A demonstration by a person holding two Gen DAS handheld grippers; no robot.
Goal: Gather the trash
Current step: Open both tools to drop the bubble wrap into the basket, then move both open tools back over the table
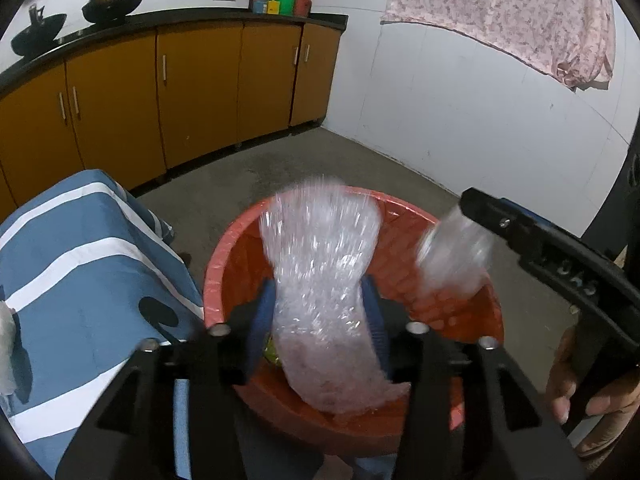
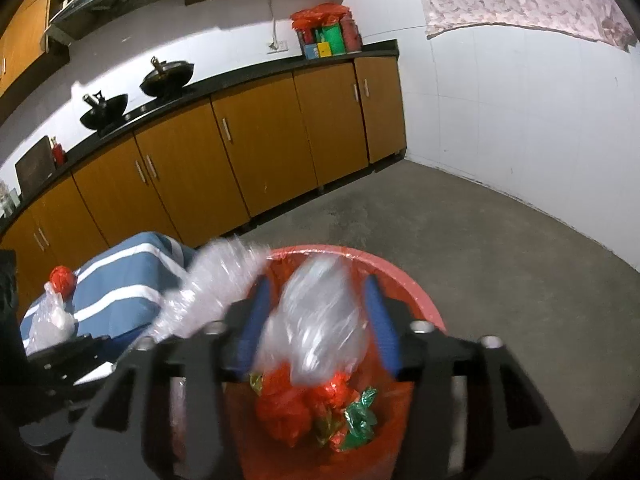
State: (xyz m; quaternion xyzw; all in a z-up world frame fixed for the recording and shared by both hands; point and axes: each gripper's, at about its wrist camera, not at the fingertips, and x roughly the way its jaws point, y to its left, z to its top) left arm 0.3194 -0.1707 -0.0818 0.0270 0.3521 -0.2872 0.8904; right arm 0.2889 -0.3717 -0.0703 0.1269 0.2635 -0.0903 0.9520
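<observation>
Left wrist view shows our left gripper [image 1: 320, 316] poised over the red bin [image 1: 224, 256], with a sheet of bubble wrap [image 1: 320, 280] standing between its blue pads. The wrap is blurred and its long axis runs straight ahead of the gripper, from the fingers out over the far rim. The jaws stand apart, and we cannot see the pads pressing into it, so we judge it is being let go. Directly below the fingertips lies the bin's mouth.

To the right of that gripper our right gripper [image 1: 472, 204] reaches in over the bin's rim, a clear plastic bottle [image 1: 456, 256] blurred just under its tip. In the right wrist view the same bottle [image 2: 316, 320] sits between the blue pads [image 2: 380, 320], jaws apart with space on either side, long axis pointing ahead and down. Beneath it red and green wrappers [image 2: 320, 412] already fill the bin [image 2: 420, 300].

Both pieces hang above the opening, so the drop needs no further reach. More trash, a red wad [image 2: 62, 278], waits on the striped table [image 2: 120, 280] left of our grippers.
</observation>
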